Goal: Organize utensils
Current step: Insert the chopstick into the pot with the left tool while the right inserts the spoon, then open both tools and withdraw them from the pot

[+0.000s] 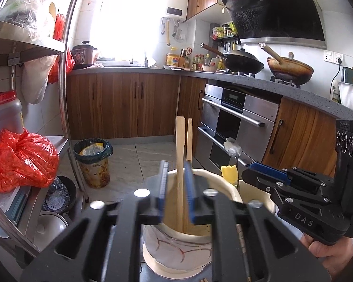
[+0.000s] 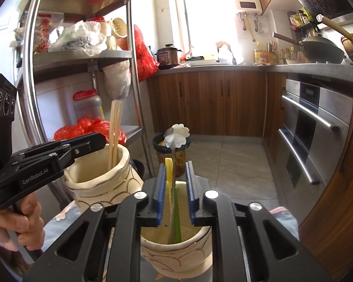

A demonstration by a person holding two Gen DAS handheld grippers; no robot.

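Utensils sorted into two jars, both grippers let go

Left wrist view: the left gripper (image 1: 176, 188) stands parted around upright chopsticks (image 1: 180, 164) resting in their jar (image 1: 176, 246) below (pads clear). Right wrist view: the right gripper (image 2: 175, 188), likewise released, flanks a spoon (image 2: 176, 138) standing in the second jar (image 2: 176, 251).

Glazed ceramic jars (image 2: 101, 178), glossy cream with brown swirl lines; chopsticks (image 1: 180, 155) pale matt wood. Spoon (image 2: 176, 138) shiny metal. Oven (image 1: 237, 119) at right brushed steel, cabinets (image 1: 120, 105) wood grain, red bag (image 1: 18, 162) lower left crinkled plastic.
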